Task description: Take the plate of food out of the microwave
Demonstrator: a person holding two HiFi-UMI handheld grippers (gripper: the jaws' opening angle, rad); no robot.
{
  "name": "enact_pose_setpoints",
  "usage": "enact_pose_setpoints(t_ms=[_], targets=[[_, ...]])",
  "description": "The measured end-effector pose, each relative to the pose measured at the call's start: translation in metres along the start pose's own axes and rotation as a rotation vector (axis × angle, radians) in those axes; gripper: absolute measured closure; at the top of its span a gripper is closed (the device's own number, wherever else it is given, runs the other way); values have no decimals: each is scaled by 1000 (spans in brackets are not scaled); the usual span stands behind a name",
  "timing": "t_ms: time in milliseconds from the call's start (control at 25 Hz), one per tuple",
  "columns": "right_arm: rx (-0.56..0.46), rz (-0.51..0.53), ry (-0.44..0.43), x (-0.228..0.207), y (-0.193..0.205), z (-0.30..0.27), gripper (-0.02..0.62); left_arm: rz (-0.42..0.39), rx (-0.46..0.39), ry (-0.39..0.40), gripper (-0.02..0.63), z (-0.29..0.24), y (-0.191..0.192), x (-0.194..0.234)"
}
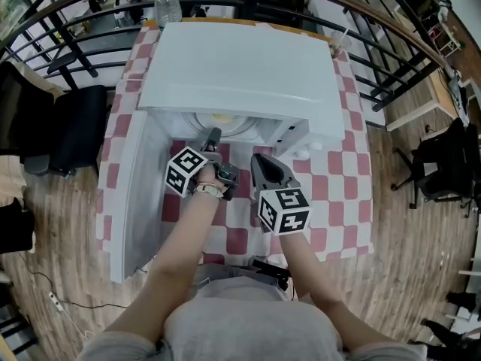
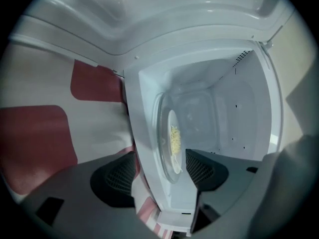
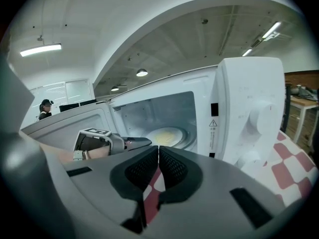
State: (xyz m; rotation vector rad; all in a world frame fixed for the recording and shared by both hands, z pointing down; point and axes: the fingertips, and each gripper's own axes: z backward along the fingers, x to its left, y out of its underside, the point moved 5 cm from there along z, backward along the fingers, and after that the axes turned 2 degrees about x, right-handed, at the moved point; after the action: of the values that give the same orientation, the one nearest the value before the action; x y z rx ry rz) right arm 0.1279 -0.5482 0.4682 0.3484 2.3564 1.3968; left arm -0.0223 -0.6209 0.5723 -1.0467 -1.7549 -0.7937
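Observation:
A white microwave (image 1: 240, 74) stands on the checkered table with its door (image 1: 139, 194) swung open to the left. Inside, on the glass turntable, lies a white plate (image 1: 222, 119) with yellow food (image 2: 174, 141); it also shows in the right gripper view (image 3: 167, 135). My left gripper (image 1: 213, 138) is at the cavity's mouth, rolled on its side and open (image 2: 160, 172). The cavity's front sill runs between its jaws, and the plate lies just beyond them, untouched. My right gripper (image 1: 257, 160) hovers in front of the microwave, shut (image 3: 158, 166) and empty.
The microwave's control panel with knobs (image 3: 259, 118) is to the right of the cavity. A water bottle (image 1: 167, 6) and a cup with a straw (image 1: 338, 42) stand behind the microwave. Black railings and chairs surround the table. A person (image 3: 46, 108) stands far off.

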Motion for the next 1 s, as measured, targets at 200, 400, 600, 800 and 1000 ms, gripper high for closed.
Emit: enact_pose_setpoints(t_ms=[200, 400, 600, 800, 1000], targets=[[32, -10, 8, -4, 7, 1, 568, 3, -17, -66, 307, -14, -5, -1], [50, -2, 6, -6, 9, -1, 568, 27, -44, -120, 307, -21, -9, 1], [58, 0, 0, -4, 10, -2, 568, 36, -36, -185, 308, -25, -11, 5], [57, 6, 2, -3, 11, -1, 568, 67, -28, -195, 311, -25, -12, 8], [43, 12, 6, -2, 8, 2, 568, 77, -24, -192, 348, -22, -9, 7]])
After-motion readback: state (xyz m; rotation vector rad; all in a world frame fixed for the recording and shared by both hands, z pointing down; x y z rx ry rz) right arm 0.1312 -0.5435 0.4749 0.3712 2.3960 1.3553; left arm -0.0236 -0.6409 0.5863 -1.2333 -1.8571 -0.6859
